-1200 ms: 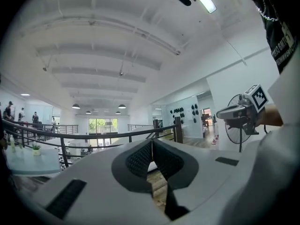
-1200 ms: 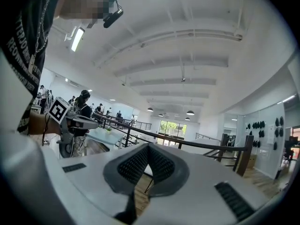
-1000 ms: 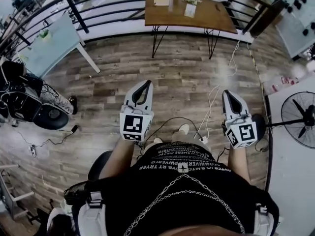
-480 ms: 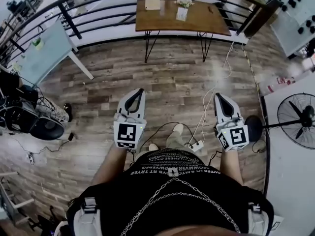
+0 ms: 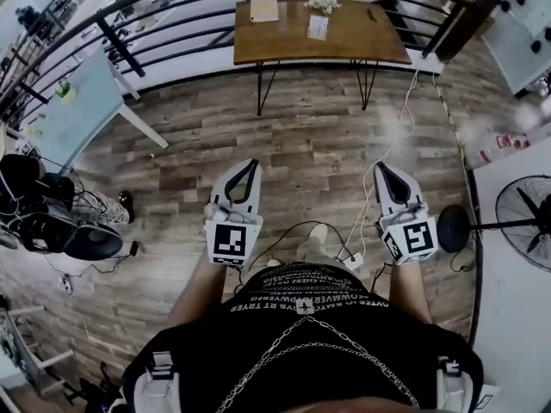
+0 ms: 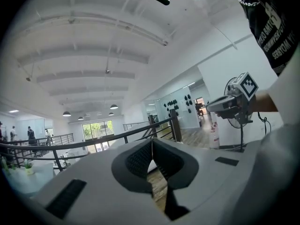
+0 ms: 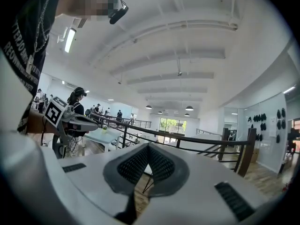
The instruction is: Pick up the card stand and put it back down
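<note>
The card stand (image 5: 318, 27), a small upright white card, is on the brown wooden table (image 5: 370, 46) far ahead, by the railing. Beside it are a pale pad (image 5: 263, 9) and a small bunch of flowers (image 5: 325, 3). My left gripper (image 5: 250, 163) and right gripper (image 5: 380, 166) are held side by side in front of my body, well short of the table, above the wooden floor. In the left gripper view, the jaws of the left gripper (image 6: 151, 142) meet with nothing between them. The right gripper (image 7: 148, 146) is likewise shut and empty.
A black railing (image 5: 172, 37) runs behind the wooden table. A pale green table (image 5: 77, 101) stands at the left, with black equipment (image 5: 52, 218) and cables below it. A standing fan (image 5: 525, 222) and a white surface (image 5: 516, 334) are at the right. A power strip and cord (image 5: 353, 261) lie near my feet.
The head view has shifted a little, so the table and floor sit slightly differently. Both grippers stay shut, side by side in front of the body.
</note>
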Tool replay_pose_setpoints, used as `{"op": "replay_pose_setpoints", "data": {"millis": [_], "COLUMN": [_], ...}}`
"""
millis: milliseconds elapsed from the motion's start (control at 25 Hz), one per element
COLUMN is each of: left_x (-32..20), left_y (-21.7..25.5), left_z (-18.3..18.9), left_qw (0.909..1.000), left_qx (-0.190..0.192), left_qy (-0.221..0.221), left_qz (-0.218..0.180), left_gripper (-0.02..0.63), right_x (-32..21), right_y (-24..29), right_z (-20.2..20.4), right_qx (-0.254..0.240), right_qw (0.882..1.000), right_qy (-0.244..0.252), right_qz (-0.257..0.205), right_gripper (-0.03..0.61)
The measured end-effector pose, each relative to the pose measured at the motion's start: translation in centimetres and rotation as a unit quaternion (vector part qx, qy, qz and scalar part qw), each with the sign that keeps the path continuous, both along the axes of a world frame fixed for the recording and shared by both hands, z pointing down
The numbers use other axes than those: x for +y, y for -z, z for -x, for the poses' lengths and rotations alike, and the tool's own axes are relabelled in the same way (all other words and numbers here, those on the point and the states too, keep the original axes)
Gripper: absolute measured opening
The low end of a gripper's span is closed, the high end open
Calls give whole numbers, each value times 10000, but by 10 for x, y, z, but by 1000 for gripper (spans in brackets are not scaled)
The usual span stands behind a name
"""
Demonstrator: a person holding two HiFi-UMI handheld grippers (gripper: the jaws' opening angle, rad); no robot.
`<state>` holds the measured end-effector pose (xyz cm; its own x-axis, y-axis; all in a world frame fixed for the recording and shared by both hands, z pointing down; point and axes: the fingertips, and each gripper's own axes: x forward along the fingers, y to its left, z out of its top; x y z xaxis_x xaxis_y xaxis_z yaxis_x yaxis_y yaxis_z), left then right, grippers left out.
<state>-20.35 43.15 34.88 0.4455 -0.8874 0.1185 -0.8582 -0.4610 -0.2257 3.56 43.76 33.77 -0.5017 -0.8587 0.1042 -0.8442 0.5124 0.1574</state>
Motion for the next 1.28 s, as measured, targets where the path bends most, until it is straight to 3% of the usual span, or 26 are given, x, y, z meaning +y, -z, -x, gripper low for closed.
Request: {"op": "replay_pose_setpoints", "data": {"millis": [320,880,1280], "left_x": [-67,-152,-170], "left_y": [6,17,10], "left_z": [-43,-126,-134], "left_qw": [9996,9998,9992], "left_qx": [204,139,25], "left_qy": [14,85,340], "left_qz": [170,131,215], "left_gripper": [29,29,29], "right_x": [-53,-135,-169], "right_y": [4,-11,-29], "right_z": [-48,-104,-131], "right_qx": [-119,-173,-406], "right_qw": [9999,9990,9976], "right_qy": [-77,392,453], "right_qz": [-77,158,338], "right_gripper": [11,11,11]}}
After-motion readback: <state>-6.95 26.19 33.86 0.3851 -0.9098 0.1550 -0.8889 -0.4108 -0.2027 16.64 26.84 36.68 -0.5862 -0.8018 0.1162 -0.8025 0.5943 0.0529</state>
